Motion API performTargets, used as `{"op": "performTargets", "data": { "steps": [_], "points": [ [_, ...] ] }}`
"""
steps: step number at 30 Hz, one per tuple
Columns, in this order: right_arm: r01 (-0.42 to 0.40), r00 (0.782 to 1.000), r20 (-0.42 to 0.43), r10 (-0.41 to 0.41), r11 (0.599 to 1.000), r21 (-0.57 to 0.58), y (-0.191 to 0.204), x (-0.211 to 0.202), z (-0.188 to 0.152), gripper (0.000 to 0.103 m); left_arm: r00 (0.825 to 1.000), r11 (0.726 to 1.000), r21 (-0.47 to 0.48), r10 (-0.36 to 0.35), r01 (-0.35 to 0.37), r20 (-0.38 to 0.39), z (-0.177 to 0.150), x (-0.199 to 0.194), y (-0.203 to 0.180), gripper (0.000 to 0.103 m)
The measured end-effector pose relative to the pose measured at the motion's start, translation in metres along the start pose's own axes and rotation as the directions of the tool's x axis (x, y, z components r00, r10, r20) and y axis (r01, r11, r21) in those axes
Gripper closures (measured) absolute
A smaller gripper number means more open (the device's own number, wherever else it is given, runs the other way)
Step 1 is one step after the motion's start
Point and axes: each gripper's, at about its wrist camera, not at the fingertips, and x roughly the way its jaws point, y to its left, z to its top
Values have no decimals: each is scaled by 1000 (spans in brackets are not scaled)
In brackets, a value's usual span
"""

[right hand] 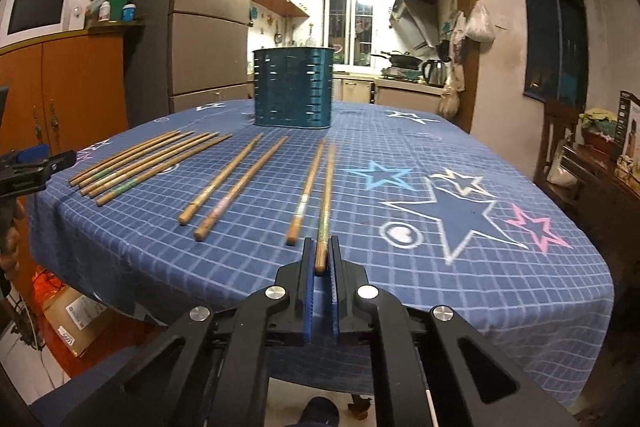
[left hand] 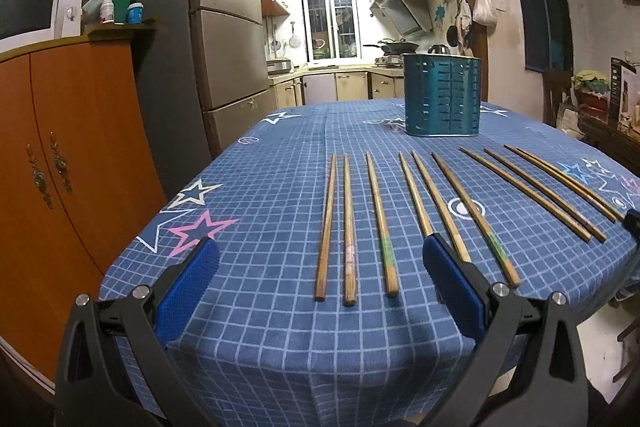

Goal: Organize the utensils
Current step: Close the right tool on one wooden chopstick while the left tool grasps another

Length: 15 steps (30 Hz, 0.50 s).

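A table [left hand: 280,347] draped in a blue grid-patterned cloth with printed stars fills the foreground, its near edge rounded and the cloth hanging over it. Beyond it stand an orange cabinet [left hand: 60,155] with a white microwave [left hand: 28,11] on top, a tall steel refrigerator [left hand: 228,27], and, furthest back, a lit kitchen with a window [left hand: 330,15] and a range hood.

The left gripper [left hand: 320,267] hovers level over the table's near edge, its blue-padded fingers [left hand: 188,291] spread wide with nothing between them. The right gripper [right hand: 321,253] sits low at the near edge, its fingers pressed in on the thick end of one chopstick [right hand: 325,203], which runs away from it across the cloth, lying just beside a second stick.

The chopsticks [left hand: 350,227] are brown wood, some with green or pink patterned bands near the thick end, laid in a loose row across the cloth with tips pointing toward the far edge. In the left wrist view ten show, several in close pairs. A teal perforated metal utensil holder [left hand: 442,95] stands upright behind the row, toward the table's far edge.
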Motion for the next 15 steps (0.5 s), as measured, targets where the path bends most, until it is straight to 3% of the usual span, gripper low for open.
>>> {"op": "performTargets", "data": {
  "steps": [5, 10, 15],
  "points": [
    [0, 1000, 5, 0, 1000, 7, -4, 2, 0, 95, 999, 999, 17, -39, 39, 0, -8, 1, 0, 6],
    [-3, 1000, 9, 3, 1000, 9, -3, 1, 0, 95, 998, 998, 10, -60, 60, -12, -12, 4, 3, 26],
    [1, 1000, 12, -1, 1000, 10, -1, 0, -1, 95, 997, 997, -23, -77, 77, -2, -14, 1, 16, 37]
  ]
}}
